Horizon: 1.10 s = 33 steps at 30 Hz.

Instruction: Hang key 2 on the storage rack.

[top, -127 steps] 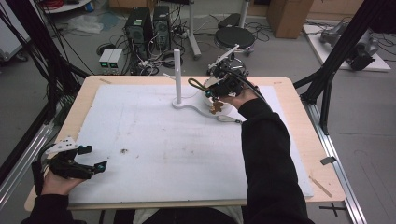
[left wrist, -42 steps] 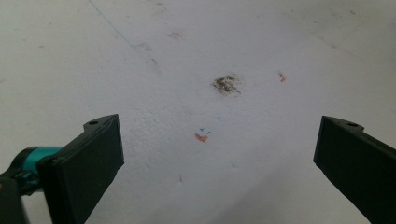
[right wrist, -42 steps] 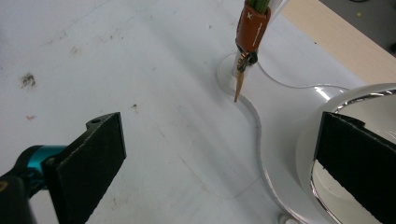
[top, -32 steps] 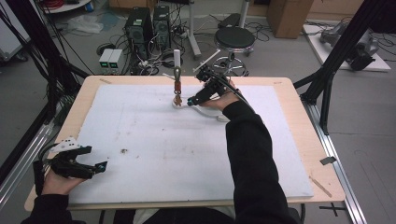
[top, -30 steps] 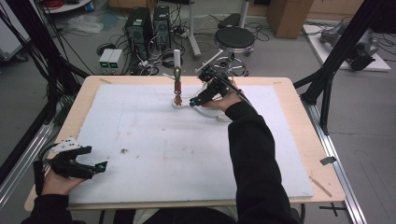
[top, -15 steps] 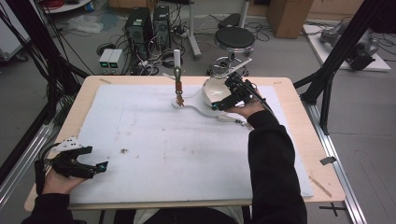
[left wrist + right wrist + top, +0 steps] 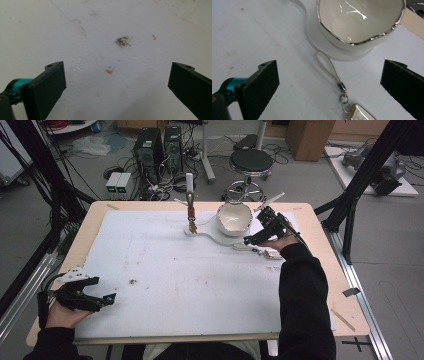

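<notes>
Your right claw (image 7: pixel 250 240) was wide open and held nothing. It hung low over the bench (image 7: pixel 150 270), at the far right side. Between its two black jaws lay a key fob (image 7: pixel 359 115) with a thin loop strap (image 7: pixel 328 68). The fob rested flat on the white sheet, just below the white bowl (image 7: pixel 359 20). The bowl had a shiny rim and sat on a white base with a thin post (image 7: pixel 190 185). Something small and brown (image 7: pixel 191 217) hung on that post. Your left claw (image 7: pixel 102 300) was open too and empty, resting at the near left corner, well apart from the fob.
</notes>
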{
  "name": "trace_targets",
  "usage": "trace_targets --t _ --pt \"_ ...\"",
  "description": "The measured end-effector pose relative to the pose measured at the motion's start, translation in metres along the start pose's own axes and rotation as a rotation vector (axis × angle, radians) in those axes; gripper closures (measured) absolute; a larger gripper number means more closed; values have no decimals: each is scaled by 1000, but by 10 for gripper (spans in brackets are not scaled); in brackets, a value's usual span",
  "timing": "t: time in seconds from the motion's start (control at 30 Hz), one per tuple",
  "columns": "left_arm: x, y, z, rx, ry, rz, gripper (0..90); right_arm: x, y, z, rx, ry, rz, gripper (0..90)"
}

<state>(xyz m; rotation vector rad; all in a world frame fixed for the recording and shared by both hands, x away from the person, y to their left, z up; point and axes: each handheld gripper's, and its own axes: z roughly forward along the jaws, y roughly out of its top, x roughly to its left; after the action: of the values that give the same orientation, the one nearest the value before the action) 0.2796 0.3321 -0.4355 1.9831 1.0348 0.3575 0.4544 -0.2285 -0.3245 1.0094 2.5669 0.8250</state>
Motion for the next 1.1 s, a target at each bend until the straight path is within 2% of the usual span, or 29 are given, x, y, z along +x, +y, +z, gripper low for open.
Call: trace_targets --t 0.2,0.37,0.5,0.53,0.57,0.6,0.83,0.87,1.03,1.1 --pt "-2 1 1 1 -5 3 19 -11 -13 7 16 -8 -10 9" --pt "-2 1 0 2 -2 3 19 -16 -15 12 29 -3 -16 9" --pt "-2 0 1 9 1 1 19 -21 -16 22 40 11 -37 10" --pt "-3 -1 1 18 3 1 19 -24 -19 30 66 12 -49 9" --pt "-3 -1 1 18 3 1 19 -24 -19 30 66 12 -49 9" --pt "-4 -2 0 20 4 2 19 -27 -21 38 96 22 -53 9" --pt "-5 -2 -2 10 16 -2 19 -32 -22 60 123 53 -68 10" --pt "-4 -2 -2 15 17 0 19 -33 -22 67 140 63 -69 10" --pt "-4 -2 -1 25 17 5 19 -34 -25 79 172 68 -83 12" --pt "-5 -3 -1 28 17 -1 19 -34 -27 82 187 73 -89 42"
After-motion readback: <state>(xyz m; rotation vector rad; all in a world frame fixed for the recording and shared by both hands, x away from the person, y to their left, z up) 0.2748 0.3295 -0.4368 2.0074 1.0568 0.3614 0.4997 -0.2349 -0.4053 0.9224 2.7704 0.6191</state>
